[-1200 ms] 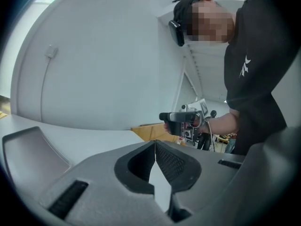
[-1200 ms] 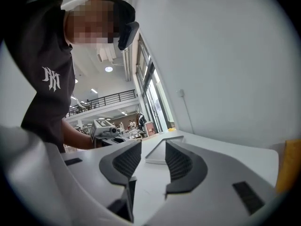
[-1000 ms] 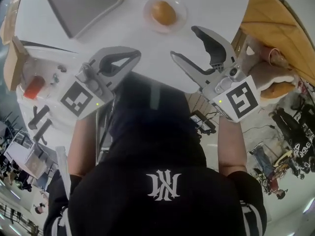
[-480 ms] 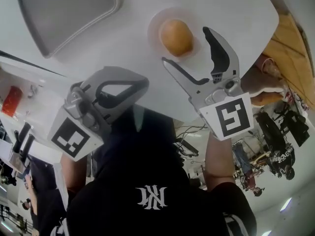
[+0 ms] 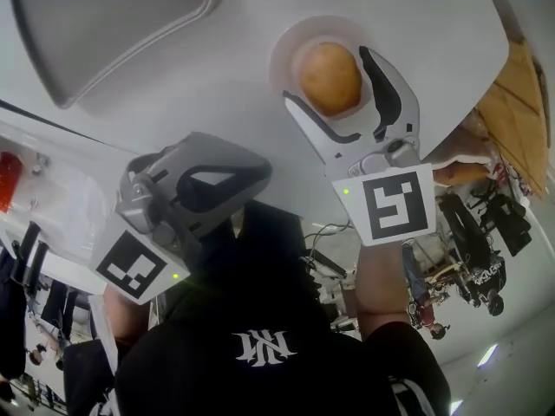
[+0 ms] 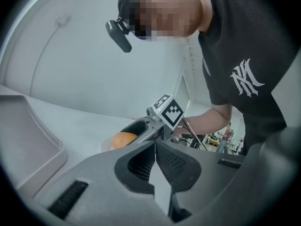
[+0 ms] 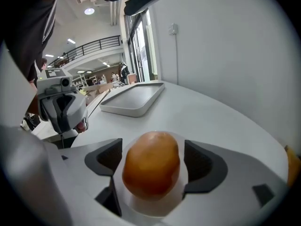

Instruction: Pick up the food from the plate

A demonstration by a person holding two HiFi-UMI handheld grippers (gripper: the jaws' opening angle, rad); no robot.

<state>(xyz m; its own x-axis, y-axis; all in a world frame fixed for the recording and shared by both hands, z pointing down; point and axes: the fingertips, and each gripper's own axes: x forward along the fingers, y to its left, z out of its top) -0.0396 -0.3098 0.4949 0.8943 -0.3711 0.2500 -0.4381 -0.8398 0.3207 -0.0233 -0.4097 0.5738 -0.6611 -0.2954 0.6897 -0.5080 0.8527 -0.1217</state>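
The right gripper [image 5: 325, 78] has moved forward over the plate [image 5: 279, 55] since half a second ago. Then its jaws stood at the plate's near edge, with the food to one side of them. Now they straddle the food [image 7: 151, 164], one jaw on either side of it. They are spread wide, with a little daylight between each pad and the golden-brown lump (a bun or potato, hard to tell which). The food itself sits as before in the middle of the plate, resting on it.

The left gripper [image 5: 257, 161] has hardly changed: its jaws are pressed together with nothing between them, and it hangs off the plate on the person's side, well apart from it. The grey tray [image 5: 113, 16] lies on the white table [image 5: 234, 85] to the left of the plate.
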